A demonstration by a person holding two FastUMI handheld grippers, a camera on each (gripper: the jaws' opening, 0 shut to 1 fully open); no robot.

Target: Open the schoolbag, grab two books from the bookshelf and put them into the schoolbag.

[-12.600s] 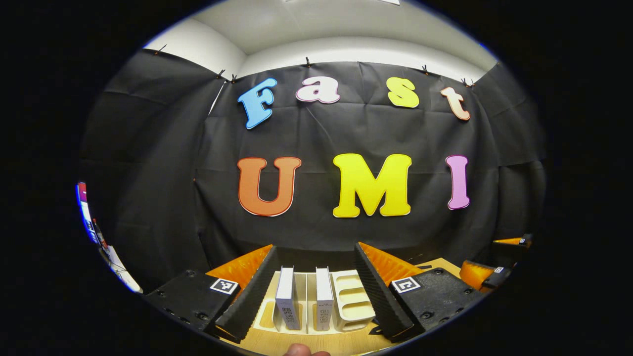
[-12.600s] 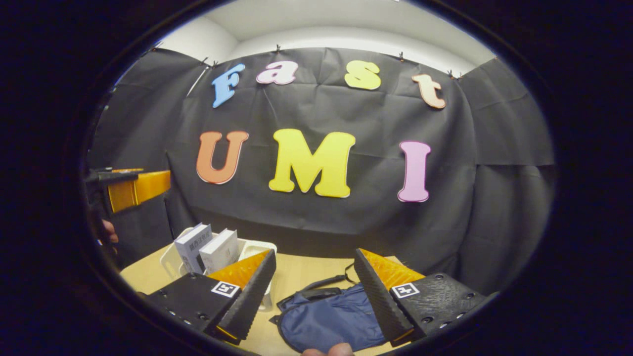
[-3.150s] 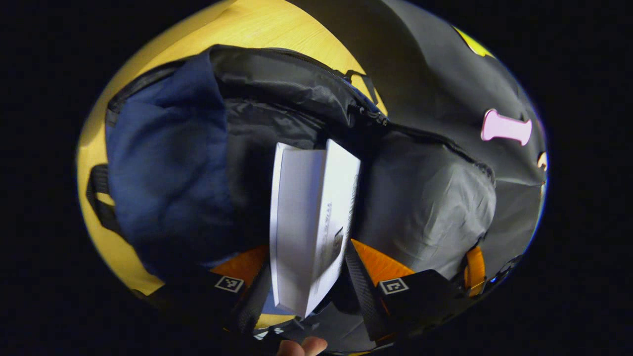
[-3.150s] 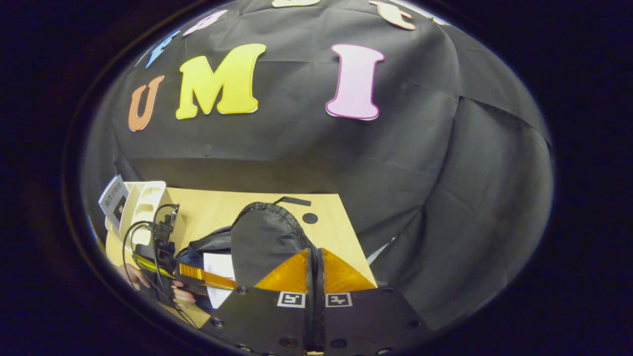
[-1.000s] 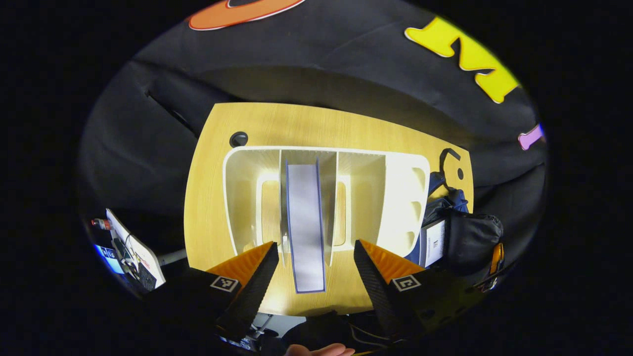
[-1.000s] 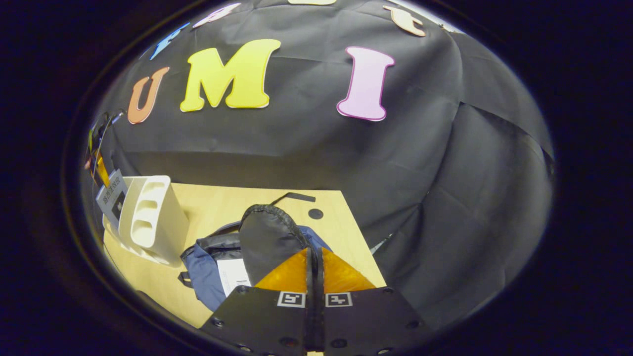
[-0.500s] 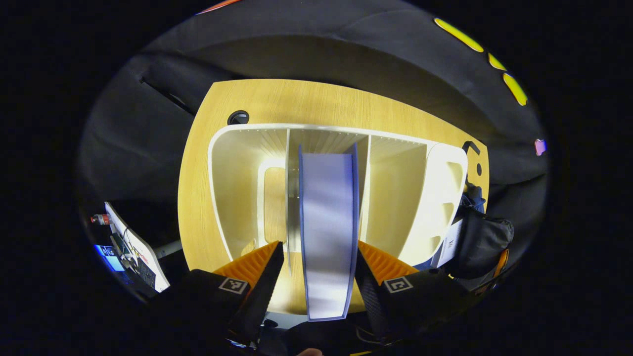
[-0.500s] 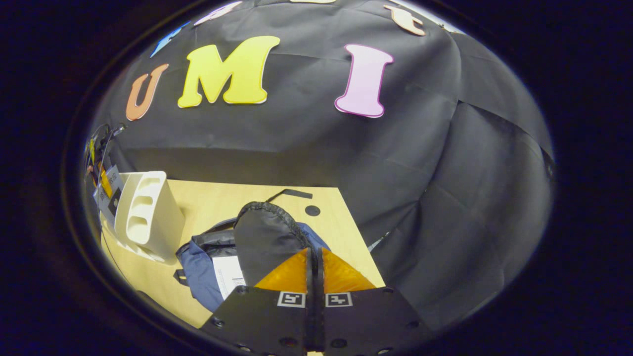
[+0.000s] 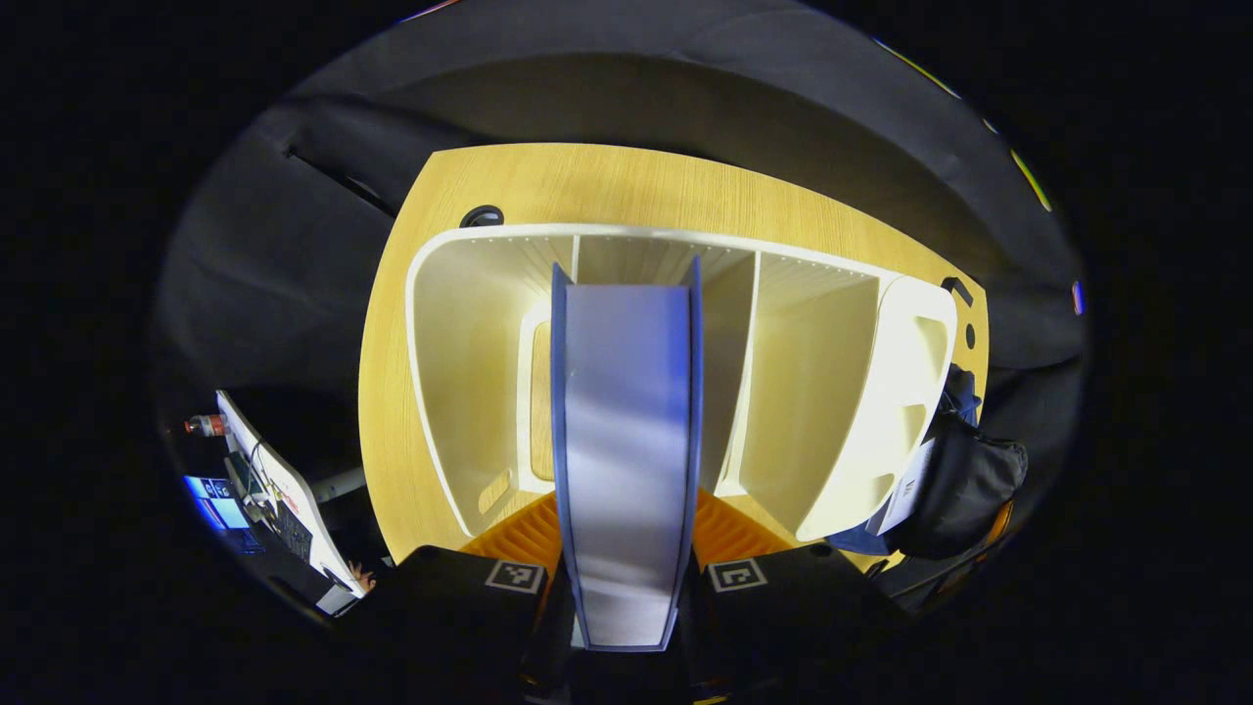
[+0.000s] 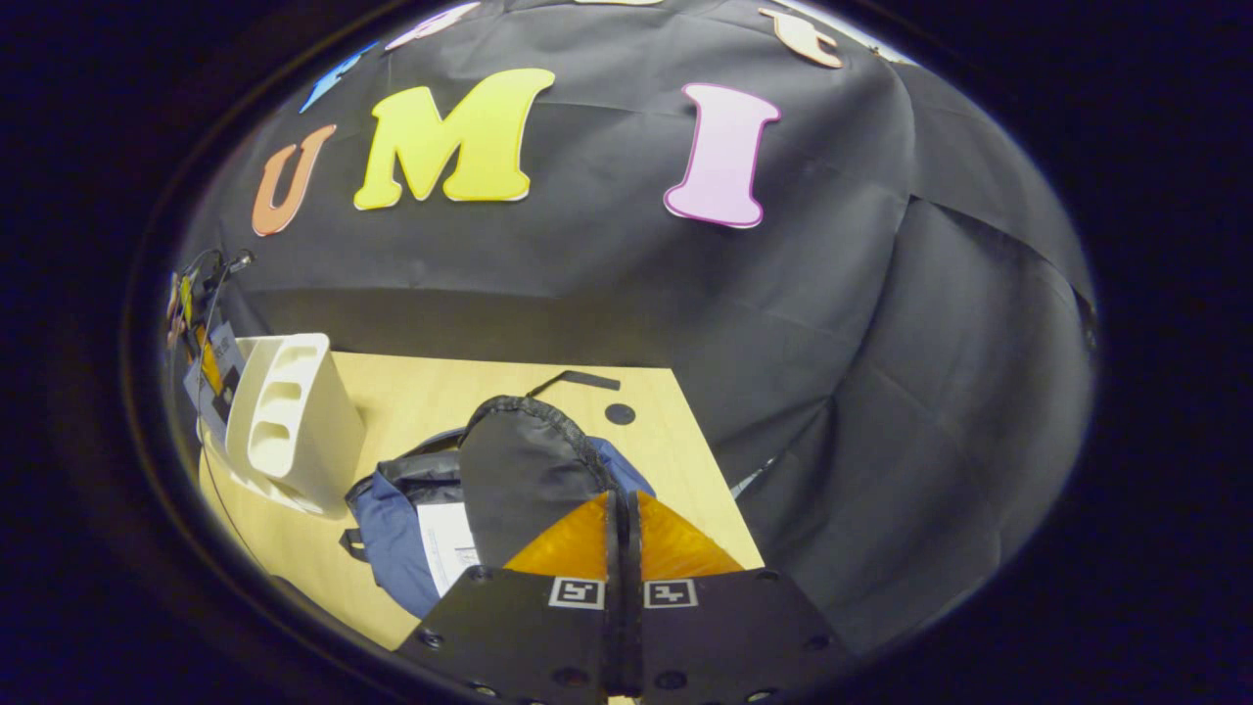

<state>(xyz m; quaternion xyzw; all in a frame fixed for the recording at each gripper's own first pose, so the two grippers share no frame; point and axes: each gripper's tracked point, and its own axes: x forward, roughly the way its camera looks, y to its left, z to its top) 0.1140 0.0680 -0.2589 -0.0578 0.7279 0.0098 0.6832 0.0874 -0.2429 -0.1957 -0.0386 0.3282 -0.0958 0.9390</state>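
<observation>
The left gripper (image 9: 625, 548) clamps a book (image 9: 625, 441) standing in the bookshelf (image 9: 832, 392). The right gripper (image 10: 623, 534) pinches the open schoolbag's flap (image 10: 524, 470); another book (image 10: 445, 543) lies inside.

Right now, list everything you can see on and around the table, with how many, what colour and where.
book: one, blue cover, upright in the rack's middle slot, between the left tool's fingers.
book: one, white, lying inside the open bag.
rack: one, cream, standing on the table's left part.
bag: one, blue with black lining, open, to the right of the rack.
bag flap: one, black, held up by the right tool.
table: one, light wood, against the black cloth wall.
left tool: one, fingers on both sides of the blue book.
right tool: one, shut on the bag flap.
</observation>
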